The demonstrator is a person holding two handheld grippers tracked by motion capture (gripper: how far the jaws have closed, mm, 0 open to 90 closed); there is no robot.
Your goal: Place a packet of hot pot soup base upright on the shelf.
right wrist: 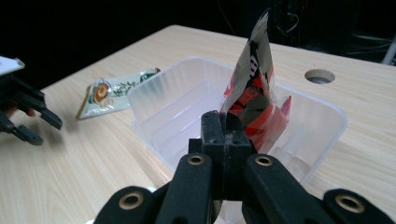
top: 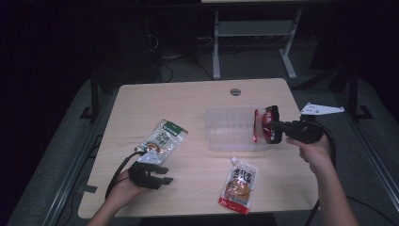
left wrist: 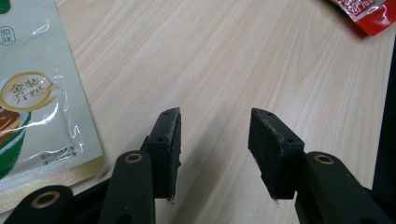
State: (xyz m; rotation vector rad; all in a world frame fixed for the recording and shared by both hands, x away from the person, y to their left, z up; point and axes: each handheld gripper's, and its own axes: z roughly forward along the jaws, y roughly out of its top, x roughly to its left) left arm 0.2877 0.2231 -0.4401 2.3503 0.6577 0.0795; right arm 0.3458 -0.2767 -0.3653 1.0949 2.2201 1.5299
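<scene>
- The right gripper (right wrist: 223, 122) has its jaws clenched on the lower edge of a red-and-black sachet (right wrist: 251, 88), with no gap showing between them in the right gripper view.
- That sachet stands on edge, nearly upright, over the right end of a clear plastic tub (right wrist: 177, 93); in the high view the right gripper (top: 269, 125) reaches in from the right and holds the red-and-black sachet (top: 261, 125) above the clear plastic tub (top: 230, 129) at its right wall. Whether the sachet touches the tub floor I cannot tell.
- The left gripper (left wrist: 215, 140) has its jaws released, standing partly apart with only bare worktop (left wrist: 224, 60) between them; nothing is gripped or touched by the pads.
- In the high view the left gripper (top: 162, 175) lies low at the front left of the worktop (top: 197, 94), just beside the near end of a green-and-white pouch (top: 163, 137).
- The green-and-white pouch (left wrist: 32, 98) lies flat, left of the left jaws and apart from them.
- A red-and-white spouted pouch (top: 239, 185) lies flat near the front edge, between the two hands.
</scene>
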